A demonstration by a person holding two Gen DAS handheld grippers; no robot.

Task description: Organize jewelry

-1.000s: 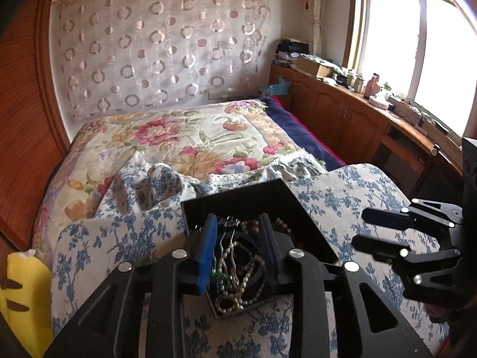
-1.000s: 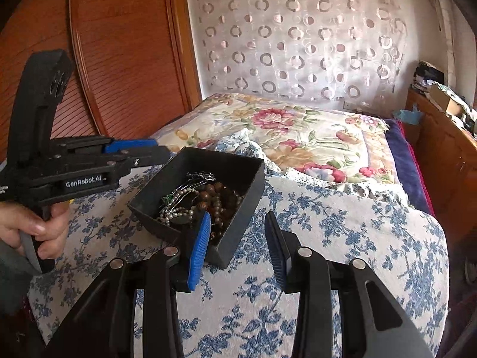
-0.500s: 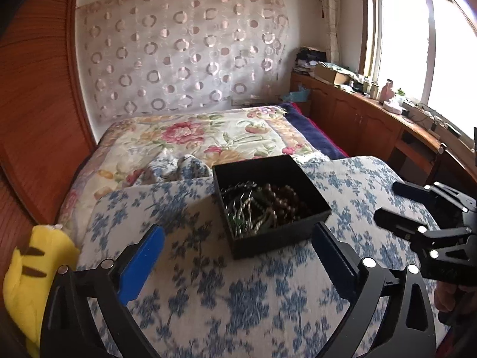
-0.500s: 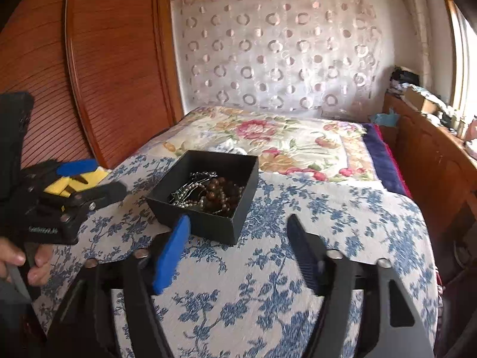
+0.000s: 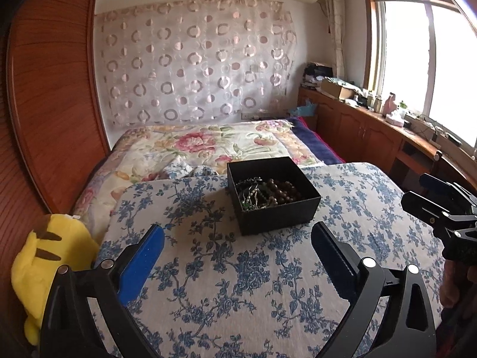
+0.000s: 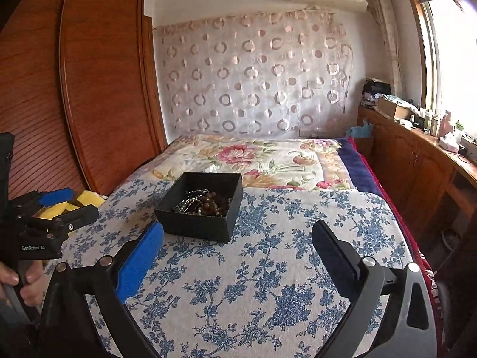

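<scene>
A black open box (image 5: 272,195) sits on a table with a blue-flowered cloth (image 5: 238,283). It holds a heap of jewelry (image 5: 265,195): brown bead strands, pearl strands and some silver pieces. The box also shows in the right wrist view (image 6: 199,207) with the jewelry (image 6: 205,203) inside. My left gripper (image 5: 237,246) is open wide and empty, pulled back in front of the box. My right gripper (image 6: 237,244) is open wide and empty, also short of the box. Each gripper shows at the edge of the other's view.
A bed with a floral quilt (image 5: 214,146) lies beyond the table. A yellow plush toy (image 5: 44,265) sits at the table's left. A wooden wardrobe (image 6: 74,89) stands on the left, and a wooden counter with clutter (image 5: 387,122) runs under the window on the right.
Both grippers have drawn back from the box and opened wide. A second ago the left gripper was nearly closed right over the jewelry in the box.
</scene>
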